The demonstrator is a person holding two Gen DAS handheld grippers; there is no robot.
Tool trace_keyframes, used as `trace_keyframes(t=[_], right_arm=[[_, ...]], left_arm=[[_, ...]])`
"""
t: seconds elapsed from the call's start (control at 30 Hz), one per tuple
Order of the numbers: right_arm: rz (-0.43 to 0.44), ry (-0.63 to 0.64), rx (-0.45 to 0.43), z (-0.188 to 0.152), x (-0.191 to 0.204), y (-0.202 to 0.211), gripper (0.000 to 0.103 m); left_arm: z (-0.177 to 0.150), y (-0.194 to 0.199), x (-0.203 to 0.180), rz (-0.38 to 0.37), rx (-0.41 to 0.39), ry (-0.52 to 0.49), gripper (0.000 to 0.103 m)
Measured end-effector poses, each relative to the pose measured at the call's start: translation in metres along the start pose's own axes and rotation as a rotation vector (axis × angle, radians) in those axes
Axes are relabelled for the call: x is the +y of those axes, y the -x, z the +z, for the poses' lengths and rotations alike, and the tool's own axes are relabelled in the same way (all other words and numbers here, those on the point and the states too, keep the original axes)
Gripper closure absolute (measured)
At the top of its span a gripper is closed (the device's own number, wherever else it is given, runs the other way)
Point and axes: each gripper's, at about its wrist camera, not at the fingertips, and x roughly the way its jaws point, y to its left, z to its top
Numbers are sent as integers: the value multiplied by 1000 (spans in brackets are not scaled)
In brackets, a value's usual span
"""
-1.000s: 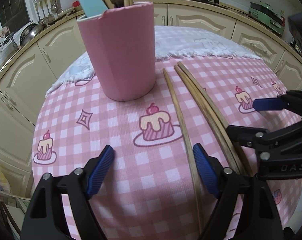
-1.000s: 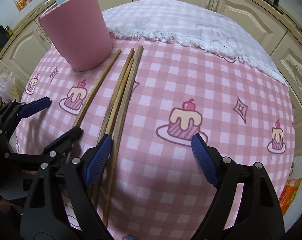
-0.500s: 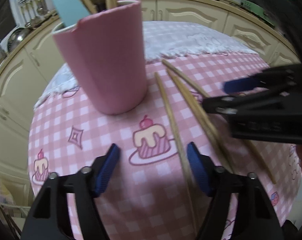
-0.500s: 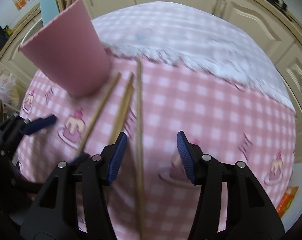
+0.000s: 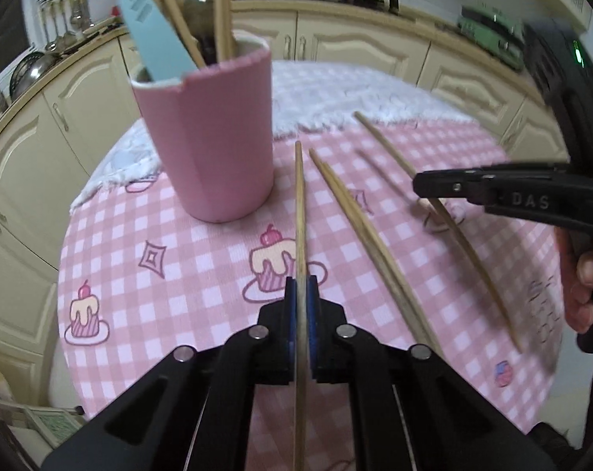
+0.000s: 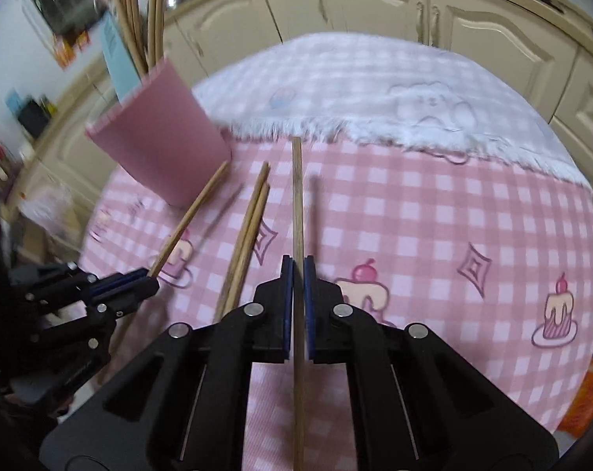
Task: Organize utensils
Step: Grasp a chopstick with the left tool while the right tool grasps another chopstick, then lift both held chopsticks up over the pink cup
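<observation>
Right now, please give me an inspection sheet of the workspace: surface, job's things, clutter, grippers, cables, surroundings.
Surface: pink checked tablecloth with cake prints; white fringed cloth at the far end.
Job's things: pink holder upright, holding a blue spatula and wooden sticks; two chopsticks lying side by side on the cloth.
Clutter: nothing seen.
Grippers: left gripper shut on one chopstick; right gripper shut on another chopstick.
Cables: nothing seen.
Surroundings: cream cabinets; hanging ladles.
</observation>
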Motion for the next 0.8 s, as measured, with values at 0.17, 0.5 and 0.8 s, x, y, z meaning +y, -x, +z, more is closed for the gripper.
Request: trace_keyframes(t=[0.17, 0.5, 0.8], right_arm=[[130, -49, -108, 5, -6, 32, 98], [255, -2, -398, 53, 29, 91, 98], [306, 96, -576, 128, 89, 109, 97]], left_arm=[[3, 38, 4, -46, -144, 48, 98], [41, 123, 30, -44, -539, 121, 98], [108, 157, 44, 22, -812, 128, 98]])
